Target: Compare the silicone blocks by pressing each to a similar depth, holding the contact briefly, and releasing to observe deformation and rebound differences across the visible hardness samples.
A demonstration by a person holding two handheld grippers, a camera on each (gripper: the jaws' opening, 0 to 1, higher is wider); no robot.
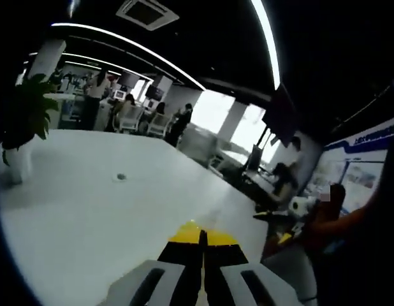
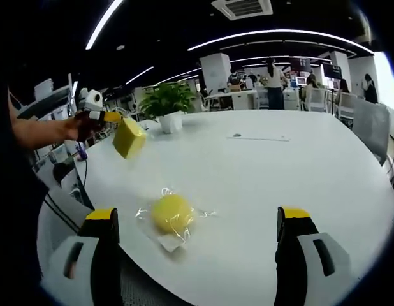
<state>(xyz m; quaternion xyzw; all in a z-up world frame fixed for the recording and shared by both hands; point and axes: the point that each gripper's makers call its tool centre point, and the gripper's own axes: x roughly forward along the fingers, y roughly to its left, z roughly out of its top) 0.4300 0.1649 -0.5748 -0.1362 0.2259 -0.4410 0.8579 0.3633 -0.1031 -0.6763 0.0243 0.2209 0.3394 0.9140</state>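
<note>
A round yellow silicone sample in a clear crinkled wrapper lies on the white table, near its front edge. My right gripper is open wide, and the sample sits between and just ahead of its yellow-tipped jaws without touching them. At the left of the right gripper view, a hand holds my left gripper above the table edge. A square yellow silicone block hangs tilted from its tips, off the table. In the left gripper view, my left gripper has its jaws pressed together with no gap showing.
A potted plant in a white pot stands at the table's far left, also visible as the plant. A small round fitting and a thin strip lie on the tabletop. Chairs, desks and people are beyond the table.
</note>
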